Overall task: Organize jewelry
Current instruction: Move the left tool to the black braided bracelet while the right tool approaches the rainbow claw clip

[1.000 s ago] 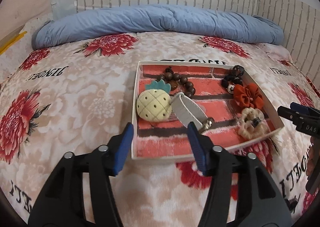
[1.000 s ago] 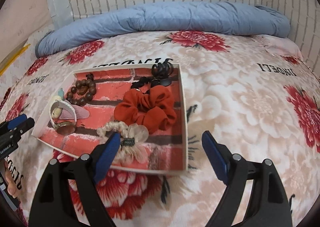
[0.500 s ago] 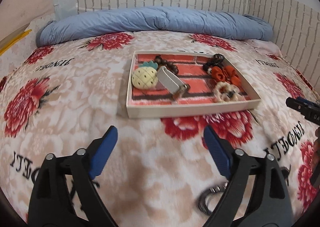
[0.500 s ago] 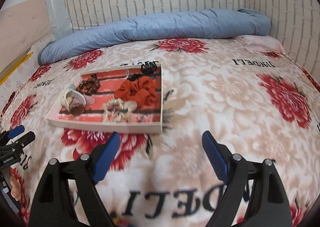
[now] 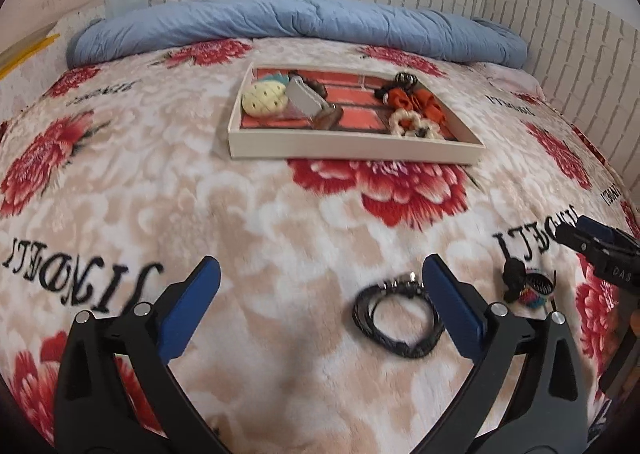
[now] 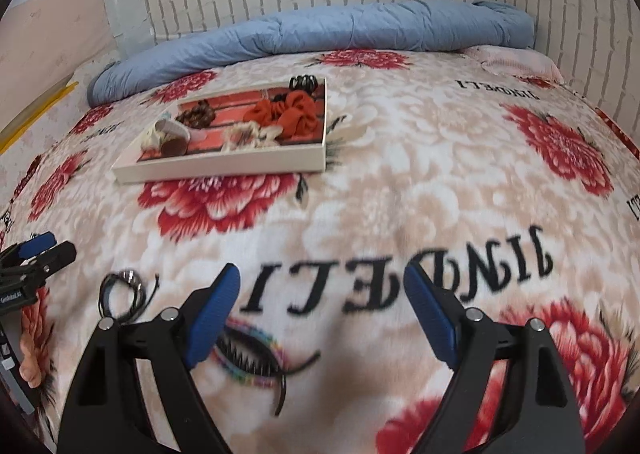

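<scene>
Black cord bracelet (image 5: 394, 318) and beaded hair clip (image 6: 250, 360) lay outside the half-filled tray (image 5: 352, 144), nearer me; my left gripper (image 5: 320, 306) was opening, my right gripper (image 6: 322, 314) gaped, both empty.

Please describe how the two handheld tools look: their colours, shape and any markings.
Both the left tool and the right tool have black plastic arms shaped like a clamp, each ending in a flat blue ribbed pad, with silver rivets at the joints. In the left wrist view, the right tool's side bears small white letters, partly readable as "DAS".
</scene>
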`<state>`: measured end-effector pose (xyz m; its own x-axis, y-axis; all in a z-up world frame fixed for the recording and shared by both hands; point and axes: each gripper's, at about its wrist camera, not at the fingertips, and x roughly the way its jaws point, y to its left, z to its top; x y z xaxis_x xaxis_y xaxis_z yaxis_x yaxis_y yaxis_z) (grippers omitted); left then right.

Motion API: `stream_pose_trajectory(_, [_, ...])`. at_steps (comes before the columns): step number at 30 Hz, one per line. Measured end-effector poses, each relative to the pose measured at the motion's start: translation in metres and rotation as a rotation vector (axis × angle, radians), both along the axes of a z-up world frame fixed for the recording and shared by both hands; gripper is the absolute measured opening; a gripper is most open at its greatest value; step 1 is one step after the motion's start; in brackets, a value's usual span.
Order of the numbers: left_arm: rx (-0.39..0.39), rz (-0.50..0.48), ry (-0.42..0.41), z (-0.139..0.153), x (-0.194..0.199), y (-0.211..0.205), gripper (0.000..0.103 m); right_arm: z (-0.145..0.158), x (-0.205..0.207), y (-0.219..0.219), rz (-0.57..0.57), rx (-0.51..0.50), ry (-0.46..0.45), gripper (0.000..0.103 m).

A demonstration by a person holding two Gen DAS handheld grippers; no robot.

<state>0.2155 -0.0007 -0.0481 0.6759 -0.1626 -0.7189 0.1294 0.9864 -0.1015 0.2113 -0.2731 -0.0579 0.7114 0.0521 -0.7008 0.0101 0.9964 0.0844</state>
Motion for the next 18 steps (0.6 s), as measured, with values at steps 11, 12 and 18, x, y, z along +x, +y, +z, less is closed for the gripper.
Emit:
stream_pose_trajectory(11, [-0.007, -0.02, 0.048, -0.02, -0.002, -0.007, 0.097, -0.017, -0.026, 0.012, 0.006, -0.002, 0.01, 0.083])
stream_pose_trajectory(12, [-0.005, -0.023, 0.052, -0.022, -0.002, -0.009, 0.097, -0.017, -0.026, 0.013, 0.005, -0.001, 0.01, 0.083])
stream_pose_trajectory(18, [0.016, -0.038, 0.077, -0.031, 0.002, -0.015, 0.096, -0.017, -0.026, 0.025, 0.011, -0.01, 0.008, 0.083])
